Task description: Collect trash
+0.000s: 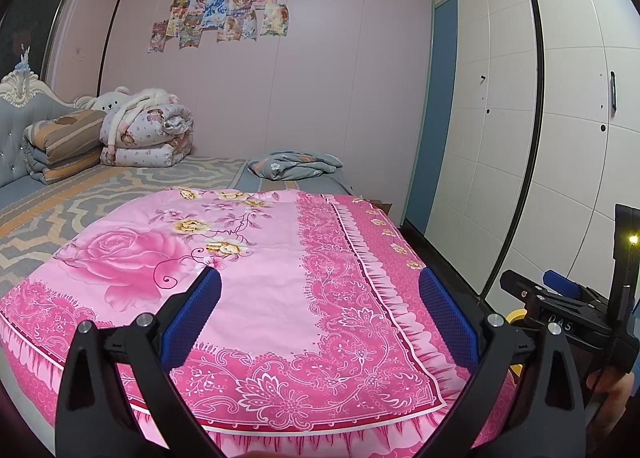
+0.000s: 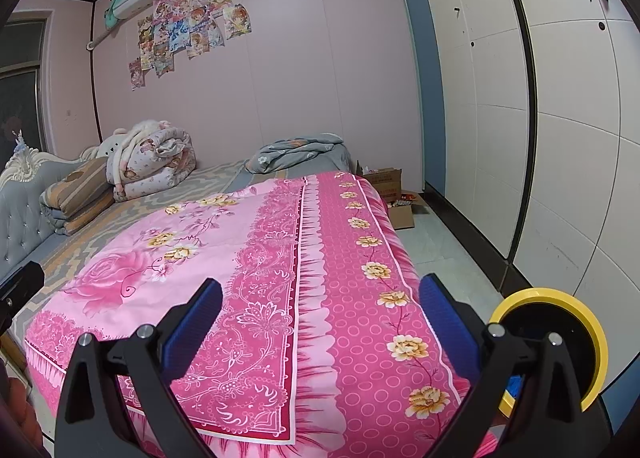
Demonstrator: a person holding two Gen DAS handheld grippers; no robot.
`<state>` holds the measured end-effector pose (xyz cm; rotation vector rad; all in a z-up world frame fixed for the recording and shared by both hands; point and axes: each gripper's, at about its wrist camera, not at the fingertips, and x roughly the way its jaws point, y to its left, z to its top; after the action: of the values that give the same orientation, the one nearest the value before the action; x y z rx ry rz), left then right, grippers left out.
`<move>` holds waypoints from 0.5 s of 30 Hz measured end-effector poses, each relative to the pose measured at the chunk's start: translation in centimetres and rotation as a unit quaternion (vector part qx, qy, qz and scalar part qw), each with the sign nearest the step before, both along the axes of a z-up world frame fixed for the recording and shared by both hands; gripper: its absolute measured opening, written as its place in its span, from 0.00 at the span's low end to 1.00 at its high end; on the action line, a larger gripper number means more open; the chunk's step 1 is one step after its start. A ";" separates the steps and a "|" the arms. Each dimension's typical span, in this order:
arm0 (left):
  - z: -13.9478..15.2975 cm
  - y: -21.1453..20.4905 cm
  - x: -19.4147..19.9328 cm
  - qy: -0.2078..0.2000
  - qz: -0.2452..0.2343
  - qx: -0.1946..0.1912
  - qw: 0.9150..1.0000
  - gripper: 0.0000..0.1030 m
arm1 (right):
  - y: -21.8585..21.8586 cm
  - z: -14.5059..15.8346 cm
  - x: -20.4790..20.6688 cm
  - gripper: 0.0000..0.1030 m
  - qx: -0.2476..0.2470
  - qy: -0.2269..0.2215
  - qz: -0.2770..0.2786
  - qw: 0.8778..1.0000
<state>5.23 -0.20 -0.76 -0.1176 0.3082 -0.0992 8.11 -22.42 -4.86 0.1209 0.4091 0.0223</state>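
Your left gripper (image 1: 320,318) hung over the foot of the bed with its jaws spread wide and nothing between them, and your right gripper (image 2: 322,322) was the same: wide apart, empty, over the pink quilt (image 2: 260,258). No litter showed on the quilt in either view. The only likely trash was down on the floor (image 2: 440,242) by the far corner of the bed, at about one o'clock from your right jaws: some cardboard boxes (image 2: 384,177) with what looked like wrappers (image 2: 404,199) lying among them, too small to make out singly. From your left gripper that pile was almost wholly hidden behind the bed edge, with only a brown corner showing at about one o'clock, so I judge your right hand was the nearer and better placed. No long axis could be told for any one piece at that range.

The quilt's right edge stood between your jaws and the pile, and the wardrobe (image 2: 580,137) closed the aisle on the other side, leaving a narrow lane of floor. A yellow-rimmed round thing (image 2: 560,298) sat close at three o'clock of your right jaws. Folded bedding (image 1: 148,133) and a grey blanket (image 1: 292,163) lay at the far end of the bed, well apart from the pile
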 end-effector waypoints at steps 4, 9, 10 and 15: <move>0.0 0.0 0.0 0.000 -0.001 0.001 1.000 0.92 | 0.1 -0.2 0.0 0.92 0.002 0.003 -0.003 1.000; -0.1 0.1 0.1 0.001 -0.002 0.000 1.000 0.92 | 0.2 -0.2 0.1 0.92 0.003 0.007 -0.004 1.000; -0.1 0.1 0.1 0.001 -0.002 0.000 1.000 0.92 | 0.3 -0.2 0.1 0.92 0.003 0.007 -0.004 1.000; -0.2 0.1 0.2 0.001 -0.003 0.000 1.000 0.92 | 0.2 -0.2 0.2 0.92 0.004 0.008 -0.005 1.000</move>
<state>5.43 -0.10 -0.96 -0.1165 0.3114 -0.1048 8.27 -22.22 -5.08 0.1311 0.4241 0.0131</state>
